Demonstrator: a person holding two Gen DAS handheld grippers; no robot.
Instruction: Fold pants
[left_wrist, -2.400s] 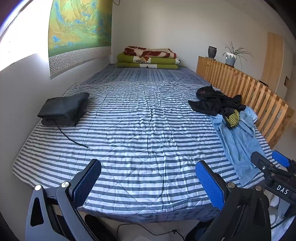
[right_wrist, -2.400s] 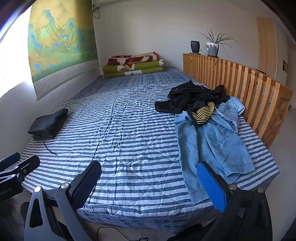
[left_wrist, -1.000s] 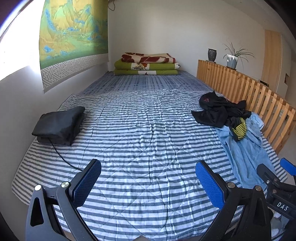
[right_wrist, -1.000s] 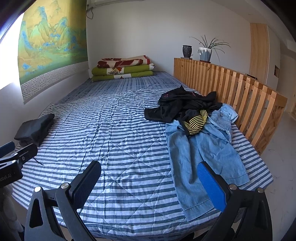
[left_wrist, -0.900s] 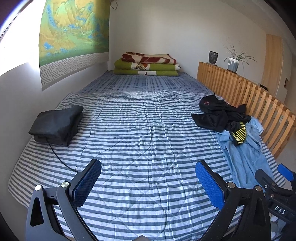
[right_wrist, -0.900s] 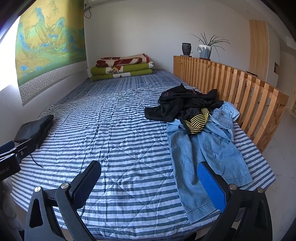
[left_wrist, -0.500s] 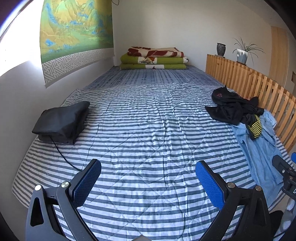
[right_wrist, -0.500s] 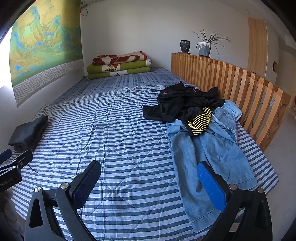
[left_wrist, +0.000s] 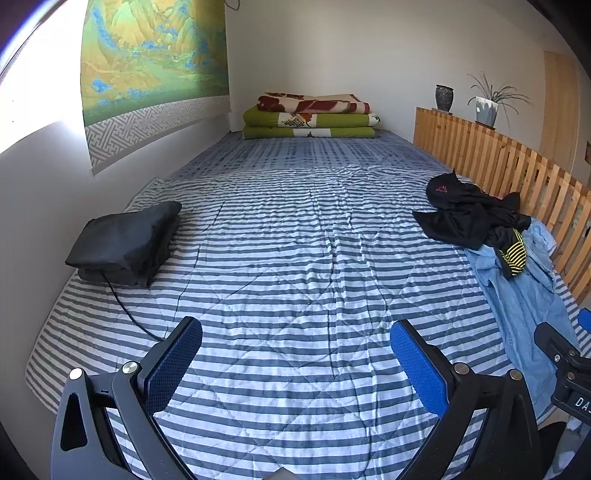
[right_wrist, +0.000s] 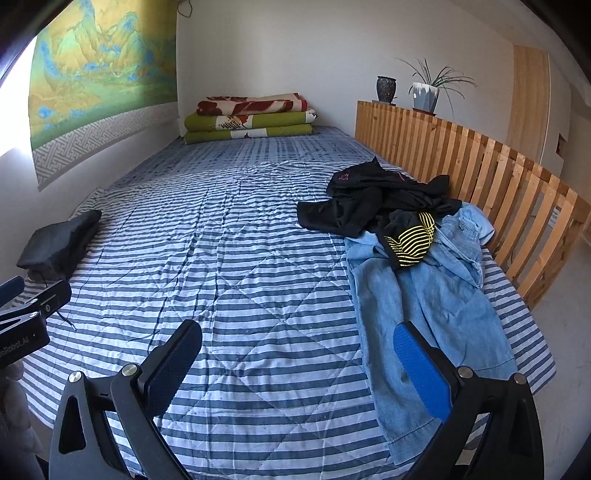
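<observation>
Light blue denim pants (right_wrist: 424, 302) lie spread on the right side of the striped bed (right_wrist: 229, 258), reaching its near edge; the left wrist view shows the denim pants (left_wrist: 524, 306) at the far right. A heap of black clothes (right_wrist: 373, 203) with a yellow-striped piece (right_wrist: 410, 240) covers their far end. My right gripper (right_wrist: 297, 363) hovers open over the near bed edge, its right pad just above the pants' near leg. My left gripper (left_wrist: 295, 363) is open over bare striped cover, well left of the pants. Neither holds anything.
A black folded bag (left_wrist: 125, 243) with a cord lies at the bed's left edge by the wall. Folded green and red blankets (left_wrist: 310, 116) are stacked at the far end. A wooden slat rail (right_wrist: 480, 184) with two pots runs along the right side.
Both grippers have drifted forward over the near bed edge and slightly right; the bed fills more of each view. Both stay open. The clothes have not moved.
</observation>
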